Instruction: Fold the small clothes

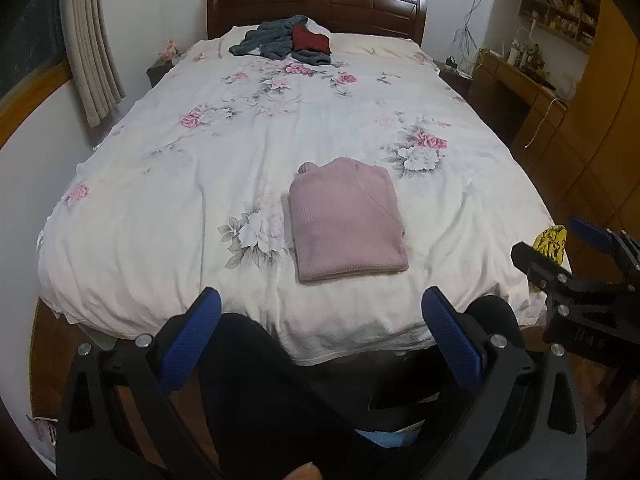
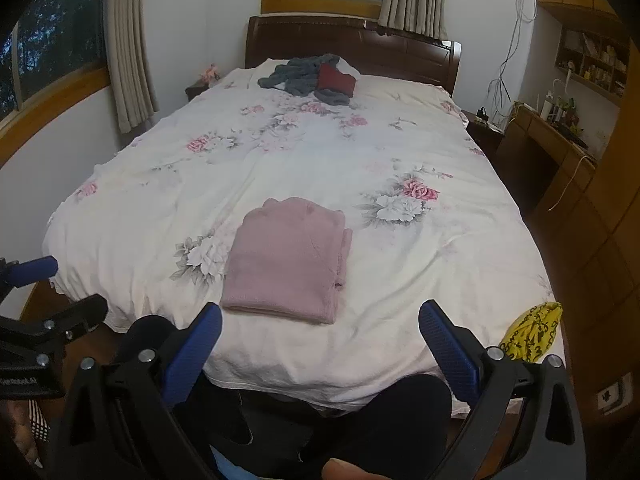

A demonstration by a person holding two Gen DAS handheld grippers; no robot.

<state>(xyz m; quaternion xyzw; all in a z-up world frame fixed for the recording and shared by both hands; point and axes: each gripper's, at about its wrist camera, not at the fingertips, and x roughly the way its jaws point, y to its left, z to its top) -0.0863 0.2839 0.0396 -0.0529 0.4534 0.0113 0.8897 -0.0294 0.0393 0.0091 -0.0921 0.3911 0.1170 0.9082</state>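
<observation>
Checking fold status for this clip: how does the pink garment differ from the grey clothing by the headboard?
The pink garment is folded into a flat rectangle near the foot of the bed; the grey clothing lies crumpled and spread out, with a dark red piece on it. Both rest on the floral cover, untouched by either open gripper.

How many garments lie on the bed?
4 that I can tell: a folded pink sweater near the foot, a yellow patterned piece at the right corner, a grey garment and a dark red one by the headboard. More may hide in that pile.

Shelf items [image 1: 568, 12] too small to identify; yellow patterned object [image 2: 532, 336] partly hidden behind right hand-held gripper [image 2: 320, 340].
</observation>
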